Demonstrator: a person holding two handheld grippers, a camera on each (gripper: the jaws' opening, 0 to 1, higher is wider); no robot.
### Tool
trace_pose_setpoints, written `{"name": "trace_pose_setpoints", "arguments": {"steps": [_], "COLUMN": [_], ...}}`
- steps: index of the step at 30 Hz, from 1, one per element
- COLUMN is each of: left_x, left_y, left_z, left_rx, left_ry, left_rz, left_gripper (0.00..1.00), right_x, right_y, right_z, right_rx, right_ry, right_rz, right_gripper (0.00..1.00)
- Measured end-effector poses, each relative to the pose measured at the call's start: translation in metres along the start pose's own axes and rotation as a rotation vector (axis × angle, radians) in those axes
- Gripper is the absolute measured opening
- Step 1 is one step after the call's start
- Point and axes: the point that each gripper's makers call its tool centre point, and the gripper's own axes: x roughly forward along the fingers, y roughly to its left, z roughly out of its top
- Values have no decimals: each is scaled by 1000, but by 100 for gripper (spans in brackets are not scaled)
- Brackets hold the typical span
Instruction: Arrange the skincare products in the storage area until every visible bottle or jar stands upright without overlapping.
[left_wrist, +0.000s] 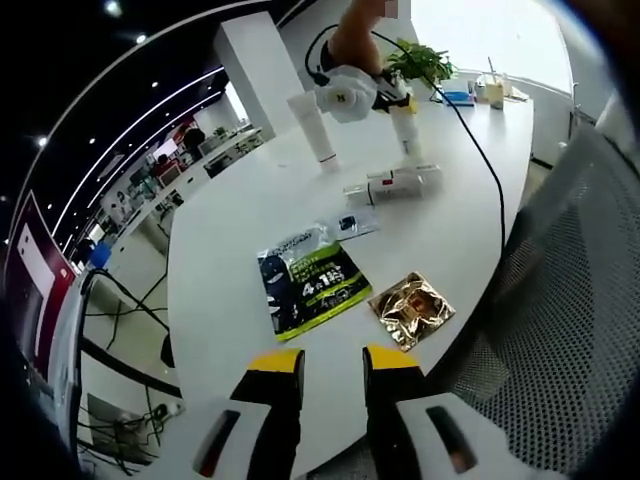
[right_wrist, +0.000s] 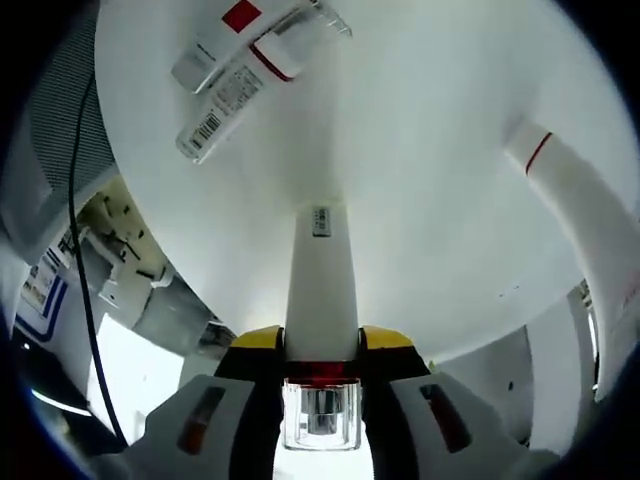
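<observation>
White tube (right_wrist: 321, 290) clamped between right gripper (right_wrist: 322, 345) jaws, over table (right_wrist: 420, 150) — base apparently near touchdown. Should be lowered square, released once steady. Left gripper (left_wrist: 331, 362) held open, empty.

two upright tubes (left_wrist: 313, 127), two lying boxes (left_wrist: 392, 184), three sachets (left_wrist: 312, 279)

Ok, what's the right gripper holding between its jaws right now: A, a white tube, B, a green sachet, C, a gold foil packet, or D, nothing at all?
A: in the right gripper view the right gripper is shut on a white tube that runs up from between its yellow-tipped jaws, while the green sachet and gold foil packet lie flat on the table.
</observation>
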Motion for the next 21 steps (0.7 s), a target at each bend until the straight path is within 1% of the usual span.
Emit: {"name": "trace_pose_setpoints", "arguments": {"steps": [4,6,10,14,18,19,21], "left_x": [0,0,0,0,0,0,0], "left_y": [-1,0,-1,0,0,0,0], "left_z": [0,0,0,0,0,0,0], "left_rx": [1,3,3,3,4,3,4], "left_ry": [2,0,0,-3,-2,-2,-1], "left_rz": [-2,-1,-2,0,-2,-2,-2], "left_gripper": [24,24,24,24,24,24,24], "right_x": [-5,-9,-10,-11,-11,-12,-13], "right_y": [-9,-9,-13,-11,-14,-14,-13], "right_z": [4,7,13,12,12,12,14], "right_rx": [-25,-34,-44,-50,-77,-82,-83], "right_ry": [-4,-18,-34,-29,-31,-37,-58], "right_rz": [-35,-50,-65,-65,-81,-82,-82], "right_gripper": [26,26,26,26,27,27,32]}}
